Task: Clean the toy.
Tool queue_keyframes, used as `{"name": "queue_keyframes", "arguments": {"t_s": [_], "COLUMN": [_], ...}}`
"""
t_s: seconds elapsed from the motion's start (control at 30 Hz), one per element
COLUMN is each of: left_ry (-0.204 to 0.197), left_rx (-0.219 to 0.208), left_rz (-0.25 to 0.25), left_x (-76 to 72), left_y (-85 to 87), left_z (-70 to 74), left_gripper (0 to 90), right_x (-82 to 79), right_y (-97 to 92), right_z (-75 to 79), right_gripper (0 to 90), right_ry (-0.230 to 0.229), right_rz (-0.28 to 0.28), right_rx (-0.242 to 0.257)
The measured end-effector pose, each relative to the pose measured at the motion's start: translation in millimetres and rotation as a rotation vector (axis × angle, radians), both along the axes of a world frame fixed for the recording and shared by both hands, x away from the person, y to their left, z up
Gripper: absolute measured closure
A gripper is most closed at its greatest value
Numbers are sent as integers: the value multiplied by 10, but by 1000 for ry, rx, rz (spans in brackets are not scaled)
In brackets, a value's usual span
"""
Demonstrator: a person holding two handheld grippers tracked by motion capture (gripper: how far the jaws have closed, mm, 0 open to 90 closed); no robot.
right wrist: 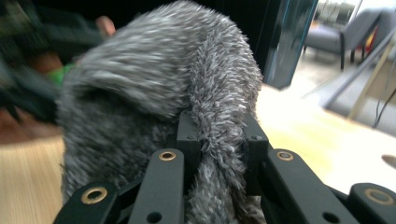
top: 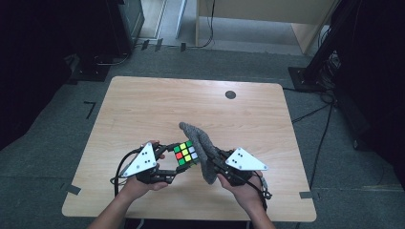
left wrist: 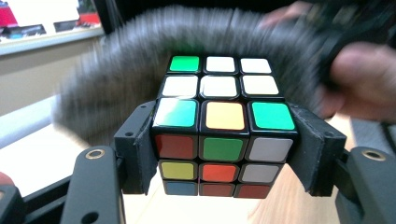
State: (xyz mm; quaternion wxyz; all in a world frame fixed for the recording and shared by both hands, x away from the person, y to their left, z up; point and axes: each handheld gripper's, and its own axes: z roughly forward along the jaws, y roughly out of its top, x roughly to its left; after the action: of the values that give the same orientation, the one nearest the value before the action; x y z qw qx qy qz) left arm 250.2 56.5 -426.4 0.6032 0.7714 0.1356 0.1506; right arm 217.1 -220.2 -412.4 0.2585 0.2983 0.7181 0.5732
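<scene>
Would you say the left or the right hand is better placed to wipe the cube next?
Right, probably: the right gripper pinches the grey fuzzy cloth draped against the cube, while the left gripper clamps it.

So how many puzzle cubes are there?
1. The puzzle cube is clamped between the jaws of the left gripper, held above the table, with the fuzzy grey cloth from the right gripper against it.

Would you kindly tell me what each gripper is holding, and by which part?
The left gripper clamps the multicoloured puzzle cube by two opposite side faces; the right gripper pinches the fuzzy grey cloth at a bunched fold.
</scene>
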Motion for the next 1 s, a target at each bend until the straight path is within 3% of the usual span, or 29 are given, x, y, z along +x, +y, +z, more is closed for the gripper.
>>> {"name": "queue_keyframes", "arguments": {"t_s": [0.07, 0.17, 0.2, 0.27, 0.4, 0.5, 0.6, 0.67, 0.77, 0.83, 0.9, 0.93, 1.0], "left_ry": [16, 12, 6, 8, 14, 16, 20, 22, 17, 27, 45, 41, 39], "left_rx": [11, 9, 16, 6, -21, -18, -11, -18, -17, -31, -63, -60, -49], "left_rz": [8, 9, 13, 11, -6, -7, -1, -5, -1, -2, -10, -4, 2], "left_x": [19, 5, 2, 1, 4, 13, 23, 21, 12, 20, 42, 46, 52], "left_y": [-18, -28, -23, -8, 0, 3, 5, 8, 19, 35, 56, 57, 60], "left_z": [-39, -26, -19, -14, 1, -8, -19, -14, 5, 4, 12, 11, 3], "left_gripper": [342, 342, 342, 342, 342, 342, 342, 342, 342, 341, 341, 341, 341], "right_x": [-65, -91, -86, -32, 44, 23, -35, -63, -51, 11, 41, 45, 28], "right_y": [23, 102, 114, 94, 74, 55, 30, 49, 106, 89, 80, 66, 43], "right_z": [70, 67, 42, -18, -114, -80, -8, 12, -42, -87, -119, -124, -88], "right_gripper": [761, 763, 762, 760, 755, 754, 755, 755, 758, 757, 758, 758, 759], "right_ry": [-50, -53, -54, -4, 63, 39, -11, -28, -23, 29, 50, 53, 36], "right_rz": [20, 47, 32, 40, 13, -9, -9, 3, 32, 30, -9, -23, -26], "right_rx": [20, -6, -11, 19, -32, -28, 41, 51, 33, 22, -40, -49, -20]}}
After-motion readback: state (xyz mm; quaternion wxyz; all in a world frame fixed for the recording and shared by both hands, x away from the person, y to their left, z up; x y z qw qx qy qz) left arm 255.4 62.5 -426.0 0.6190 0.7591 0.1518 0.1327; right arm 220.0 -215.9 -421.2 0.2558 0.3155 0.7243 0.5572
